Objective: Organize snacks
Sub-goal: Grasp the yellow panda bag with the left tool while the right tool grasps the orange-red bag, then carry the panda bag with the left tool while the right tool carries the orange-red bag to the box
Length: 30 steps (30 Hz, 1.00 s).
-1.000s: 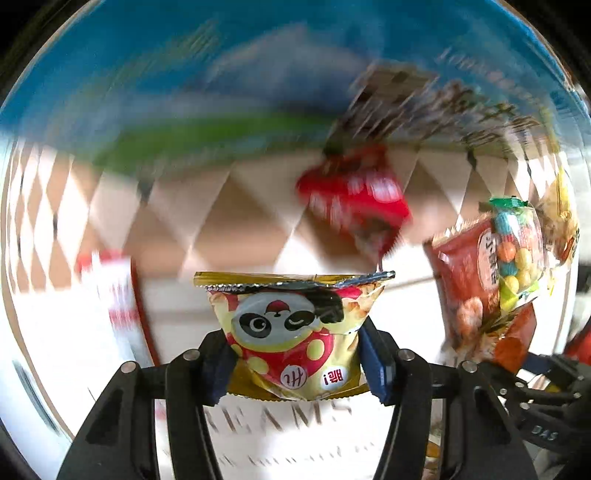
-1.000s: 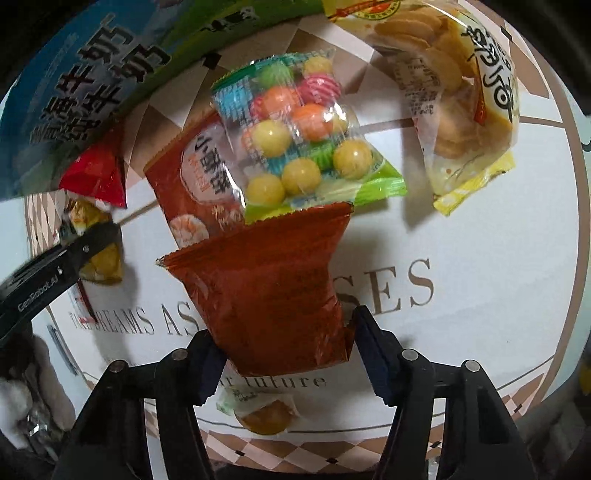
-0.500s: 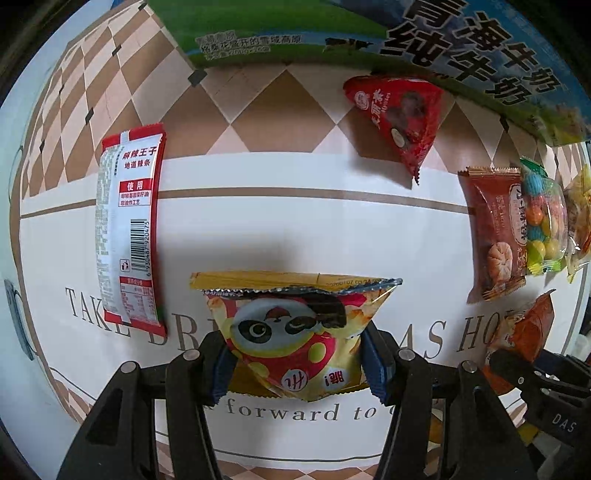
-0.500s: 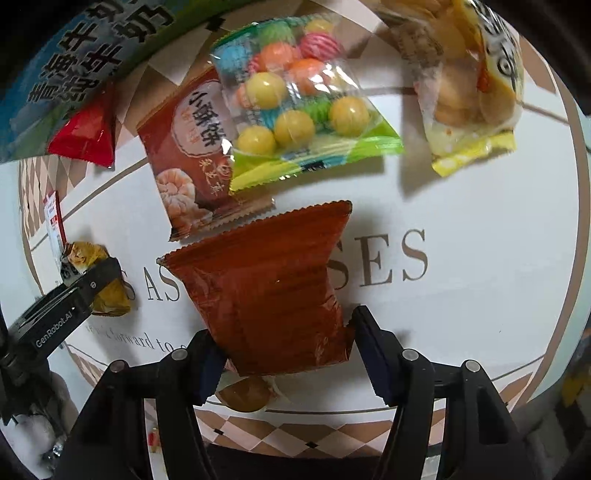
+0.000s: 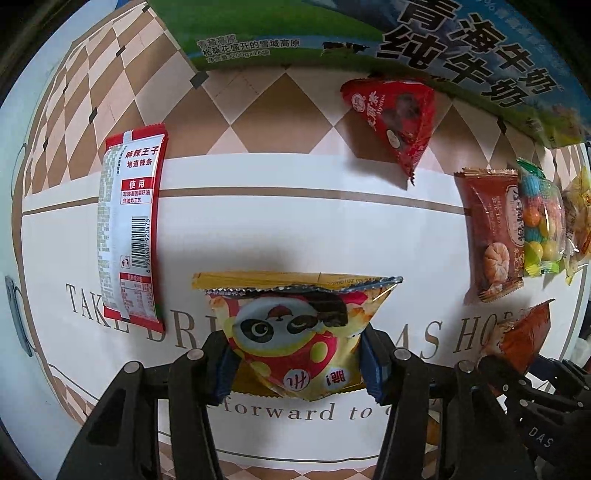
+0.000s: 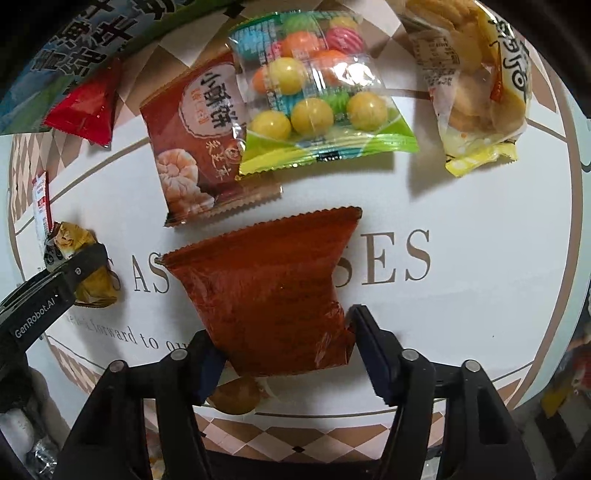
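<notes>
Yellow panda packet [image 5: 299, 332] clamped in the left claw [image 5: 297, 363], orange packet [image 6: 269, 295] clamped in the right claw [image 6: 282, 349]; both carrying, next likely setting down ahead on the tabletop [image 5: 280, 229].

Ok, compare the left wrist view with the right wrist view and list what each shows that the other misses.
Left only: the panda design on the yellow bag held in the left hand-held gripper. Right only: the round brown snack beneath the right hand-held gripper and the orange packet between its fingers. Both: the red triangular packet, candy-ball bag, brown pastry packet, milk carton.
</notes>
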{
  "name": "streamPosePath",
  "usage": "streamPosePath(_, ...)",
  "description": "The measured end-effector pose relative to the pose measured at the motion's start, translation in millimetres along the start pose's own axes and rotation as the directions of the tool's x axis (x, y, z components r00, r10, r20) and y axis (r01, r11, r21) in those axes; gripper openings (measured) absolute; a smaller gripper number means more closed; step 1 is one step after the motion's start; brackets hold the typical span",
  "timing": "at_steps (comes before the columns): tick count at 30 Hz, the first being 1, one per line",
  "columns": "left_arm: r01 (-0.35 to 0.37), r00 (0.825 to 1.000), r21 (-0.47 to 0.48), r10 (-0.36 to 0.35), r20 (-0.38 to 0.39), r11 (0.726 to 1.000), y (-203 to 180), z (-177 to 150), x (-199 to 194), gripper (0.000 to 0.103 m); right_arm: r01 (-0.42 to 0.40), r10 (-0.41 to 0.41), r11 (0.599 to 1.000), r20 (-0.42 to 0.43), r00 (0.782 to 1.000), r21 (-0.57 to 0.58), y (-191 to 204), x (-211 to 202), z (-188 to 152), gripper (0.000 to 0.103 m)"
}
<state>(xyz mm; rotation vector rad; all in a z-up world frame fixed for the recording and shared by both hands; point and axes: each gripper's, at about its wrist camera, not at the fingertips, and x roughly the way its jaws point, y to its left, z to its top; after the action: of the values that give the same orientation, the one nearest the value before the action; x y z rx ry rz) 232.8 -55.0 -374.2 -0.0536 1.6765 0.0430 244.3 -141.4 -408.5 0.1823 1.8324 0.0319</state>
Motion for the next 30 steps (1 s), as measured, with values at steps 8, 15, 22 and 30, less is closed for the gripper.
streamPosePath(8, 0.057, 0.997, 0.021, -0.058, 0.047, 0.998, -10, -12, -41, 0.051, -0.07, 0.071, 0.997, 0.034, 0.997, -0.027, 13, -28, -15, 0.056)
streamPosePath(15, 0.149, 0.978, 0.054, -0.155, 0.14, 0.987, -21, -13, -113, 0.051, -0.177, 0.182, 0.983, 0.126, 0.975, -0.054, 25, -97, -17, 0.056)
streamPosePath(22, 0.172, 0.951, 0.087, -0.188, 0.247, 0.981, -19, 39, -188, 0.051, -0.247, 0.255, 0.967, 0.283, 0.924, -0.066, 29, -193, 28, 0.056)
streamPosePath(30, 0.078, 0.957, 0.065, -0.093, 0.275, 0.995, -6, 122, -202, 0.051, -0.184, 0.19, 0.982, 0.349, 0.918, -0.049, 29, -238, 105, 0.056)
